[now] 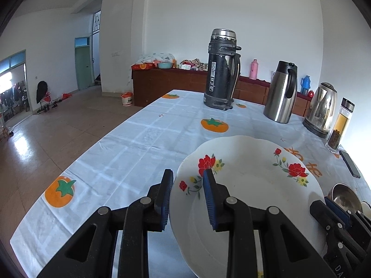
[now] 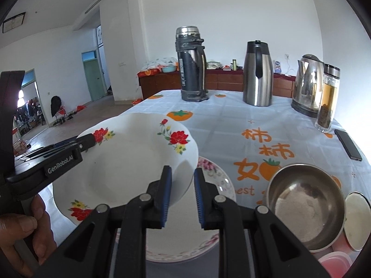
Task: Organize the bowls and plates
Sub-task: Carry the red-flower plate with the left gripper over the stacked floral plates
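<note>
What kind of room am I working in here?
Likely a home dining or living room: a table under a persimmon-print tablecloth, a thermos and electric kettle on it, a wooden sideboard along the wall.

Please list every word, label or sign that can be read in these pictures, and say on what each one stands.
"GenRobot.AI": on the left gripper.
"柿柿": orange characters on the tablecloth.
"est": end of a word on the tablecloth, the rest hidden.
White label on the black flask: too blurred to read.
</note>
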`<state>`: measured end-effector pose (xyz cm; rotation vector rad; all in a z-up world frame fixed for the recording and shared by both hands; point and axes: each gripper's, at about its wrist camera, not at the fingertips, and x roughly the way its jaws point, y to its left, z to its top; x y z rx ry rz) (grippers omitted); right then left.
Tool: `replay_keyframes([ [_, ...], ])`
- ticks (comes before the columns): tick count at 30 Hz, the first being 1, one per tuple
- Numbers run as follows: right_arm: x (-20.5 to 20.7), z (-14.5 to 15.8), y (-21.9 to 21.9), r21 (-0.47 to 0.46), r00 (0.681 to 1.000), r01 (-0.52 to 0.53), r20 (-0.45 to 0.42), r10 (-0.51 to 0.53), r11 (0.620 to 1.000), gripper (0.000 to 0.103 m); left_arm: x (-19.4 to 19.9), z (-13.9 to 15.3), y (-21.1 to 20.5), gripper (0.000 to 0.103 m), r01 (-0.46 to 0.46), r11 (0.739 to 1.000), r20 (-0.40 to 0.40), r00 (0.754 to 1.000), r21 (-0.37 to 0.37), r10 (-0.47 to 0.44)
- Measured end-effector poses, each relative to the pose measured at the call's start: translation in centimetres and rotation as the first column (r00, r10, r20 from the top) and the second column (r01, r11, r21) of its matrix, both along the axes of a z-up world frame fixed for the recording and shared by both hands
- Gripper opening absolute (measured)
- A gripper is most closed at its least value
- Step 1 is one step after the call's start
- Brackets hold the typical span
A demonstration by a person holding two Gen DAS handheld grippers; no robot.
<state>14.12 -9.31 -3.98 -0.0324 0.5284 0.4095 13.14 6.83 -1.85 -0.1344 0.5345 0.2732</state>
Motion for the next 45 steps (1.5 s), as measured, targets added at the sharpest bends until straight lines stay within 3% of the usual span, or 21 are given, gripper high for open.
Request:
replay_keyframes([
  [45,0.6,-1.5,-1.9,-0.08,0.993,0.114,-0.001,-0.114,0.99,0.02,2.7,-2.3,-2.9,0.029,0.088,0.996,-0.016,0.996,0.006,-0.088],
])
